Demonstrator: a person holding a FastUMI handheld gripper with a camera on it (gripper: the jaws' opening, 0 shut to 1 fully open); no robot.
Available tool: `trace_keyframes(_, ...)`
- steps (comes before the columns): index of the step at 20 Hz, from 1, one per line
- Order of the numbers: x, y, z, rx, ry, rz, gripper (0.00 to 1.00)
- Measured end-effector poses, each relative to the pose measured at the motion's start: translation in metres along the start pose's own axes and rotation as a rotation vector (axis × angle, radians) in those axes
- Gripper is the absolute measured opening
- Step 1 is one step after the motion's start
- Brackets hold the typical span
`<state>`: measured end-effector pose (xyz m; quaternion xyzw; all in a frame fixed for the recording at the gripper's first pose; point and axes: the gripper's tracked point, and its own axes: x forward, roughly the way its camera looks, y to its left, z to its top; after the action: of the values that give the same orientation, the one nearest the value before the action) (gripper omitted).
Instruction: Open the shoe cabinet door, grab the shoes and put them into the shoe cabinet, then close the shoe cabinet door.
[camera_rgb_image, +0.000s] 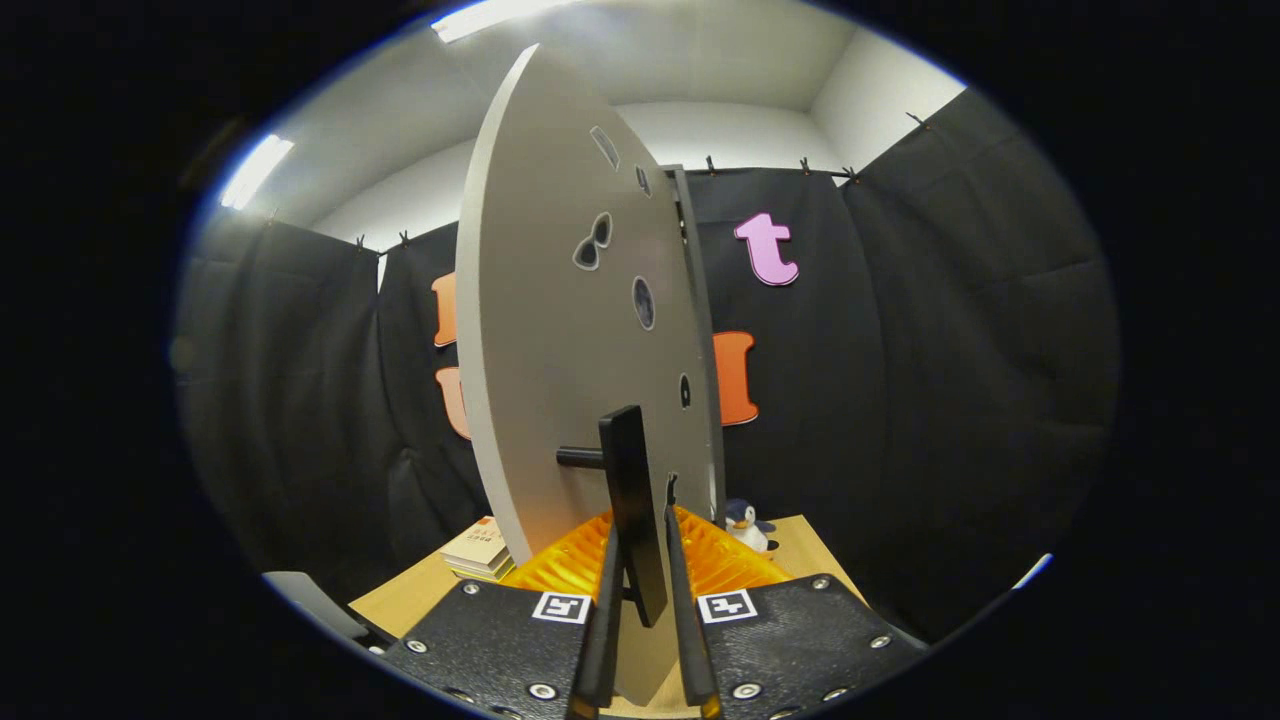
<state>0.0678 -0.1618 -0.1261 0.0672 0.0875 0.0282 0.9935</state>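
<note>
the claw was clamped on the black handle of the shoe cabinet door, which stood ajar just ahead. likely the door step; next, a steady swing.

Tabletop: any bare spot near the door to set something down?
Bare wood right of the penguin, along the table edge, and left below the books. The middle is crowded: gripper shut on the handle, door just ahead.
</note>
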Motion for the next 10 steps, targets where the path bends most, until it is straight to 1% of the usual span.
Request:
trace_keyframes(5, -0.005, -0.042, -0.001, 0.007, -0.001, -0.068, 0.23)
trace_keyframes(6, -0.008, -0.053, 0.000, -0.001, -0.007, -0.091, 0.18)
trace_keyframes(7, -0.009, -0.064, 0.000, -0.016, -0.013, -0.115, 0.16)
trace_keyframes(10, -0.012, -0.088, 0.002, -0.045, -0.021, -0.169, 0.16)
